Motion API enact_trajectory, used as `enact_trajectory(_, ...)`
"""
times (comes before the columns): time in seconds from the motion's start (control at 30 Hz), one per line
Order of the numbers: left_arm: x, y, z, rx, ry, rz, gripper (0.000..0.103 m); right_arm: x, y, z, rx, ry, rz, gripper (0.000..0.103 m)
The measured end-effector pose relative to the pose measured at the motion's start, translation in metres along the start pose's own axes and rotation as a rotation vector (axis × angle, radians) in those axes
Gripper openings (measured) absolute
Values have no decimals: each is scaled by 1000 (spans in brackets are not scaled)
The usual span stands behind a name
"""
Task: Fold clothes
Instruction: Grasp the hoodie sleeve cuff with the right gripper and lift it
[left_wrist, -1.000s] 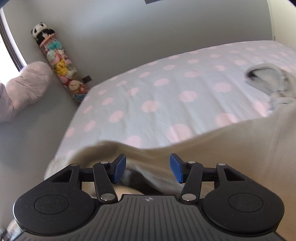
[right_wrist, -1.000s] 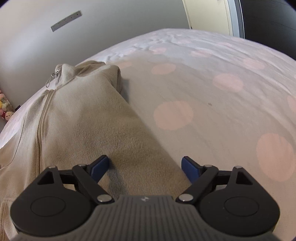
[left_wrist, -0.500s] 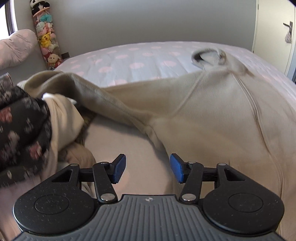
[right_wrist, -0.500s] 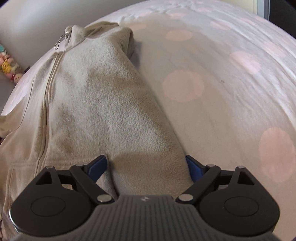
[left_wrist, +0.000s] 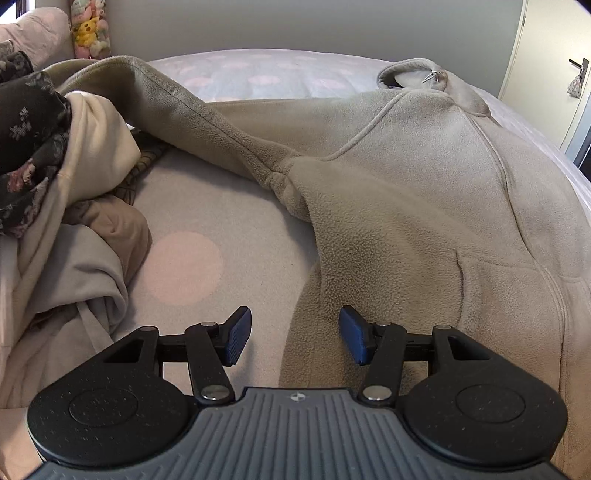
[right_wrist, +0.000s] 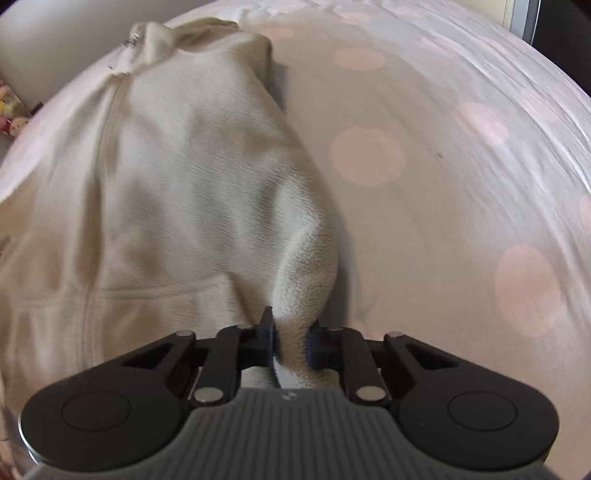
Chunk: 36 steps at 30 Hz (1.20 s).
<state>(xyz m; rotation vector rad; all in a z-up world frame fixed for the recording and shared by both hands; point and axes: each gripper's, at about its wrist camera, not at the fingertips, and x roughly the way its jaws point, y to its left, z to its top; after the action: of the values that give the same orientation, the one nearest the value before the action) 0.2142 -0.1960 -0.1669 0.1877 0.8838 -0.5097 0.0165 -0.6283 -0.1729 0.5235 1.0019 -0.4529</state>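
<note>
A beige fleece zip jacket (left_wrist: 424, 177) lies face up on the bed, collar at the far end. Its left sleeve (left_wrist: 207, 118) stretches away to the upper left. My left gripper (left_wrist: 294, 336) is open just above the jacket's lower left edge, nothing between its blue pads. In the right wrist view the same jacket (right_wrist: 166, 177) fills the left half. My right gripper (right_wrist: 291, 343) is shut on the jacket's right sleeve (right_wrist: 306, 280), which rises bunched from the jaws.
A pile of other clothes (left_wrist: 62, 206), cream, tan and dark floral, lies at the left. The bedsheet (right_wrist: 461, 184) is pale with pink dots. Plush toys (left_wrist: 90, 27) stand by the wall, a door (left_wrist: 554, 62) at the far right.
My right gripper has shut on the right sleeve and lifted it. The left gripper has swung right and come down over the jacket's lower left edge, still open.
</note>
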Motion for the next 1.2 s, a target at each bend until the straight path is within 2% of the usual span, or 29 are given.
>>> enact_trajectory(0.2, 2, -5, 3, 16, -11, 0, 50, -33, 87, 11, -173, -23, 136, 17)
enact_trajectory(0.37, -2, 2, 5, -29, -24, -32, 49, -52, 173, 14, -330, -39, 248, 17)
enact_trajectory(0.53, -5, 8, 7, -64, -36, -56, 49, -43, 250, -8, -477, -11, 359, 18)
enact_trajectory(0.6, -5, 9, 7, -69, -31, -58, 49, -25, 273, -18, -508, 26, 327, 23)
enact_trajectory(0.67, -4, 11, 6, -77, -26, -61, 49, -4, 286, -24, -504, 62, 282, 32)
enact_trajectory(0.7, -4, 13, 6, -82, -24, -61, 49, 6, 291, -28, -502, 78, 261, 45)
enact_trajectory(0.77, -4, 16, 5, -88, -19, -51, 47, 11, 301, -31, -526, 75, 253, 59)
enact_trajectory(0.93, -7, 14, 7, -82, -32, -63, 47, -18, 307, -34, -630, 26, 214, 67)
enact_trajectory(1.07, -16, 12, 7, -60, -63, -52, 47, -55, 298, -34, -679, -80, 188, 73)
enact_trajectory(1.2, -28, 15, 7, -70, -85, -58, 47, -89, 275, -33, -659, -185, 185, 73)
